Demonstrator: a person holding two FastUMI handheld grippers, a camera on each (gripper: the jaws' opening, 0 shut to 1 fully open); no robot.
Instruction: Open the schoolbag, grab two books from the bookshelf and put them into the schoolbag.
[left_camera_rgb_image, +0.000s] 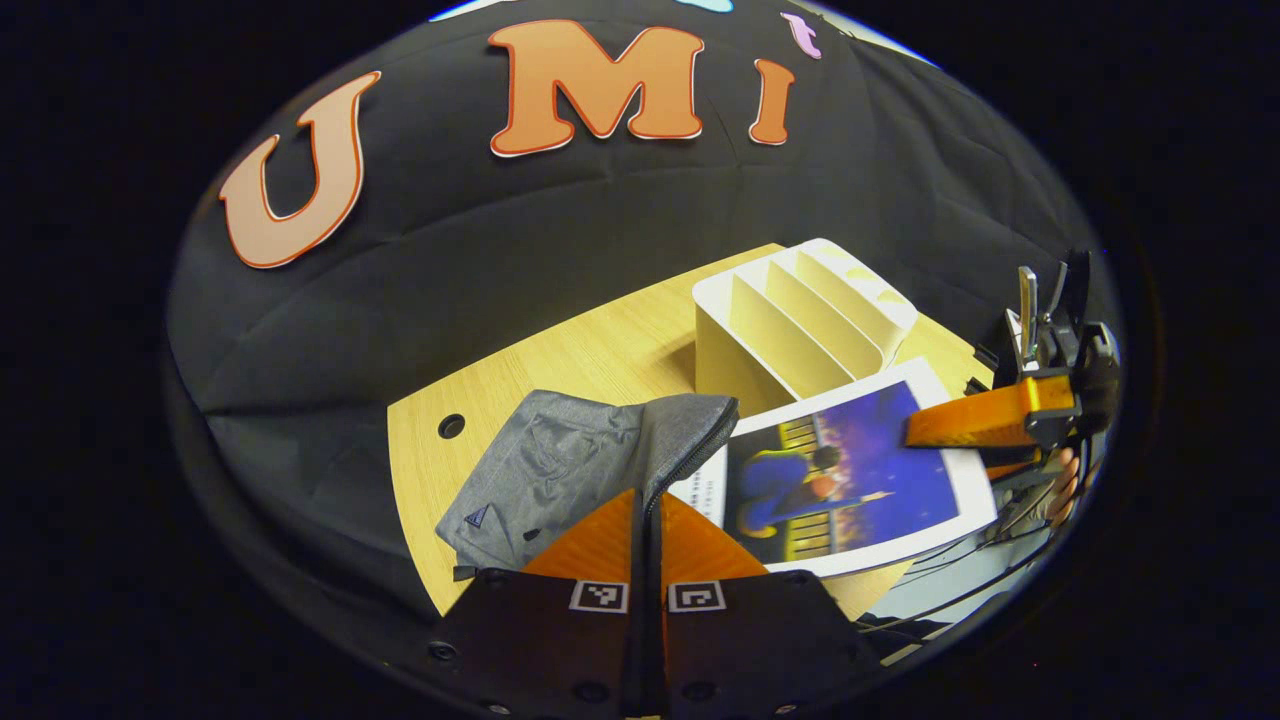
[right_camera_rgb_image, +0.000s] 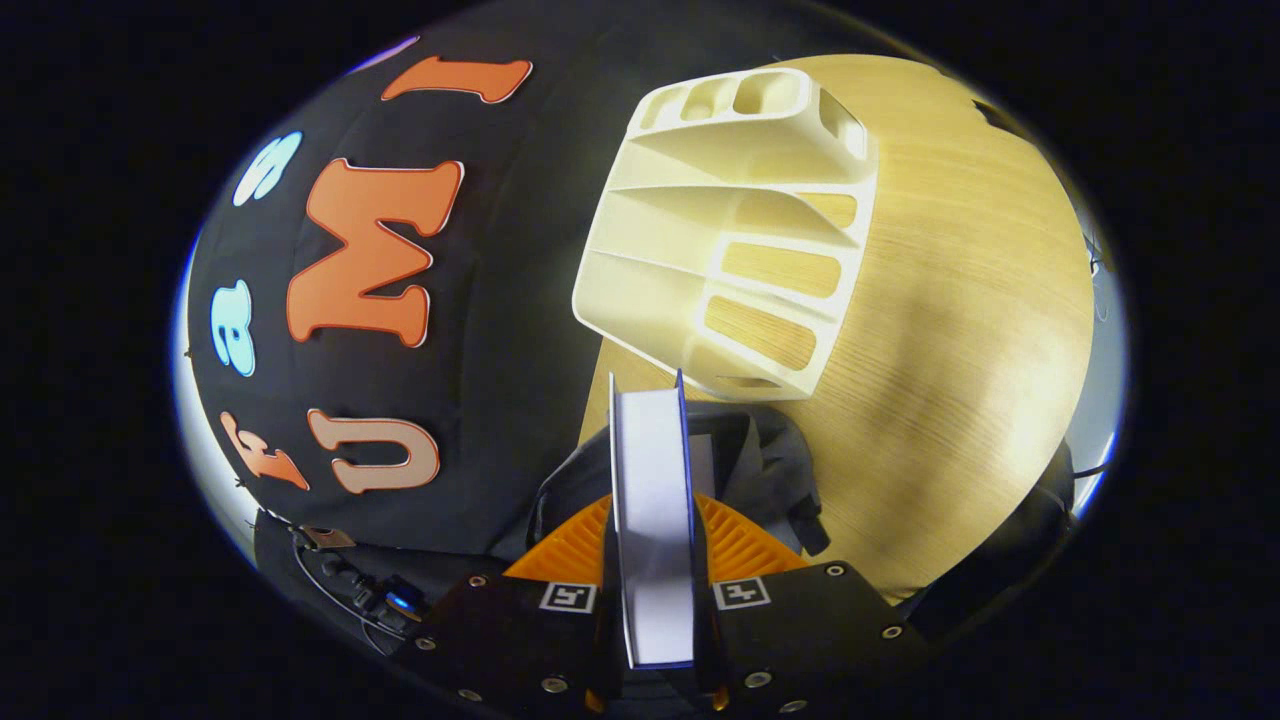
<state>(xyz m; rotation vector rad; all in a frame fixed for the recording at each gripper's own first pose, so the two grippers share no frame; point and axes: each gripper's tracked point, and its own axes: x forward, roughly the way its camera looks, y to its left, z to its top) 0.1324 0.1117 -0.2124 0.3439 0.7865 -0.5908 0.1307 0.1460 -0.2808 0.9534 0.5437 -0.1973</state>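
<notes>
Schoolbag of grey woven fabric (left_camera_rgb_image: 560, 470) lies on the pale wood-grain worktop (left_camera_rgb_image: 580, 350), its dark zipper edge running along the side that faces the book. In the left gripper view the left gripper (left_camera_rgb_image: 647, 520) has its two fingers drawn together on that zipper edge, pinching the fabric of the bag's opening. A small triangular logo patch sits near the bag's lower corner, too small to read.

Beside the bag, a book with a white border and a blue-and-purple picture cover (left_camera_rgb_image: 850, 470) hangs just past the zipper edge, apparently above the worktop. The right gripper (left_camera_rgb_image: 925, 430) clamps it at its far edge. The cover carries a few lines of small print near its left margin, which cannot be read.

In the right gripper view the same book (right_camera_rgb_image: 652, 500) shows edge-on, white pages between thin blue covers, held upright between the right gripper's fingers (right_camera_rgb_image: 740, 545). The bag (right_camera_rgb_image: 770, 450) lies just beyond it.

A cream plastic bookshelf with slanted dividers (left_camera_rgb_image: 800, 310) stands behind the book on the worktop, its slots holding nothing.
</notes>
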